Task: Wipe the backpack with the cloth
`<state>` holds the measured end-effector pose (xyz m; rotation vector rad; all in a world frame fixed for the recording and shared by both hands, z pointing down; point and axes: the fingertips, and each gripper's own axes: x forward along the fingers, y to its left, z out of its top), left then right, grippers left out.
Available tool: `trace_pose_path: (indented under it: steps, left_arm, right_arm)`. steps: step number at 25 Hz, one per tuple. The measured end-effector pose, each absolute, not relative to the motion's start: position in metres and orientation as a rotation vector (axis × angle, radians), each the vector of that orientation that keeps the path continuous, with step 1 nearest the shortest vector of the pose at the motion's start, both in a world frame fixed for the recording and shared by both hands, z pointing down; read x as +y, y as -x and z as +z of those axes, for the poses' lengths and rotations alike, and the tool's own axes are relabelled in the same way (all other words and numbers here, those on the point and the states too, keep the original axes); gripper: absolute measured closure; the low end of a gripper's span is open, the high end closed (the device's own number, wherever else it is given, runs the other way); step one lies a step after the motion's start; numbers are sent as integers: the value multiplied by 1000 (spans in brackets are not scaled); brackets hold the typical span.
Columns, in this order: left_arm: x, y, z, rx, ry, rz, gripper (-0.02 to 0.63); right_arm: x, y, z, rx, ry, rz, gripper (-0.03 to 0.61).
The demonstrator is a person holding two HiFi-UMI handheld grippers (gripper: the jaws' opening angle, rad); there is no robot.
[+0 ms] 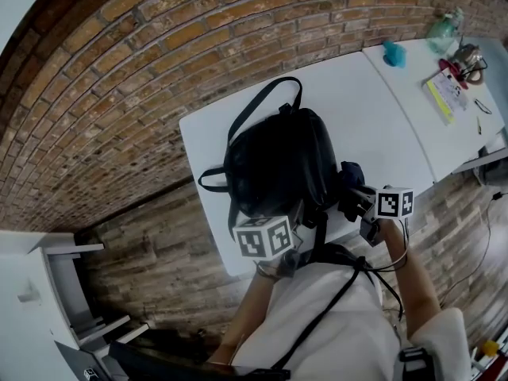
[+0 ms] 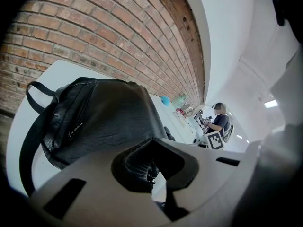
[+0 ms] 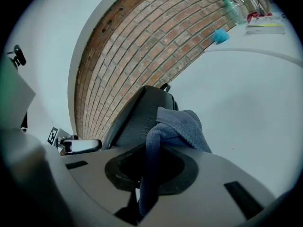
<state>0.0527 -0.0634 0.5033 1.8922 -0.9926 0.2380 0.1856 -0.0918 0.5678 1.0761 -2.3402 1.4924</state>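
Right gripper view: right gripper (image 3: 140, 186) pinches cloth (image 3: 182, 126) by one fold; left gripper (image 2: 154, 174) grips backpack (image 2: 109, 117). Risk: cloth slips out under rubbing.

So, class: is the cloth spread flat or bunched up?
Bunched: the cloth hangs in folds from the right gripper, beside the backpack.

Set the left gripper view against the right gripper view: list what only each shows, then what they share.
Left only: a seated person far off and a zip. Right only: the blue-grey cloth, pinched in the right gripper. Both: the black backpack, the white table and the brick wall.
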Motion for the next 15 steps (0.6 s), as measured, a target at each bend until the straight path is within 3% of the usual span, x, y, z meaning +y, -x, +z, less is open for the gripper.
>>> trace_pose_path:
  steps: [15]
  left_arm:
    - [-67,-56,508,-974,-1882,252,612]
  right_arm:
    - [-63,-181,569,-2324,-1053,1572,532]
